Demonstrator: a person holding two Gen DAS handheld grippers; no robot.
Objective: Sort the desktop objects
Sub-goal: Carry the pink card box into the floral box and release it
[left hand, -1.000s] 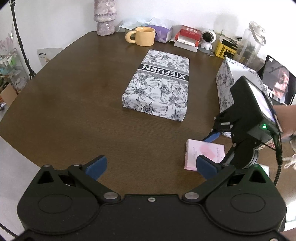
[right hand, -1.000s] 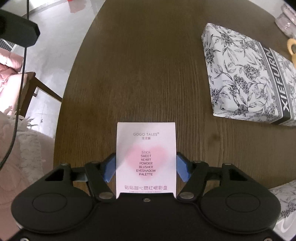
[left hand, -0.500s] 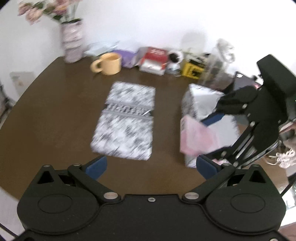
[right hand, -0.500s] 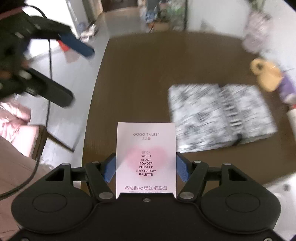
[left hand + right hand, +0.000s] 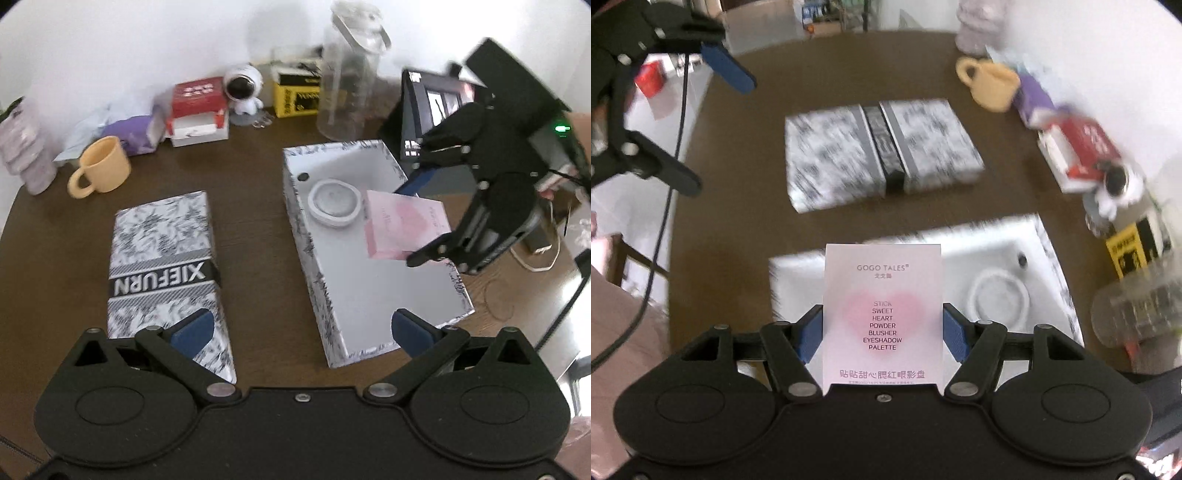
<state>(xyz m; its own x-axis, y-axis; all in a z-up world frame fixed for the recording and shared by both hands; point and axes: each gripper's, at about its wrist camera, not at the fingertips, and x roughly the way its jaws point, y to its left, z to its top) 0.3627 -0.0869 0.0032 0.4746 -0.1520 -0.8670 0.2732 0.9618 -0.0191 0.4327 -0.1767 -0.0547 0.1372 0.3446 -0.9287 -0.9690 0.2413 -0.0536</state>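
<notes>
My right gripper is shut on a pink-white palette box and holds it in the air above the open floral storage box; the same palette box and gripper show in the left wrist view. A round white case and a small dark item lie inside the box, which also shows in the right wrist view. The floral lid lies flat to the left of the box. My left gripper is open and empty, above the table's near side.
A yellow mug, purple tissue pack, red-white box, astronaut figure, yellow box and clear jar line the back wall. A dark screen stands at the right. The brown table carries everything.
My right gripper has lifted the palette box off the table and carried it over the open storage box. My left gripper has swung right so the storage box is in front of it.
</notes>
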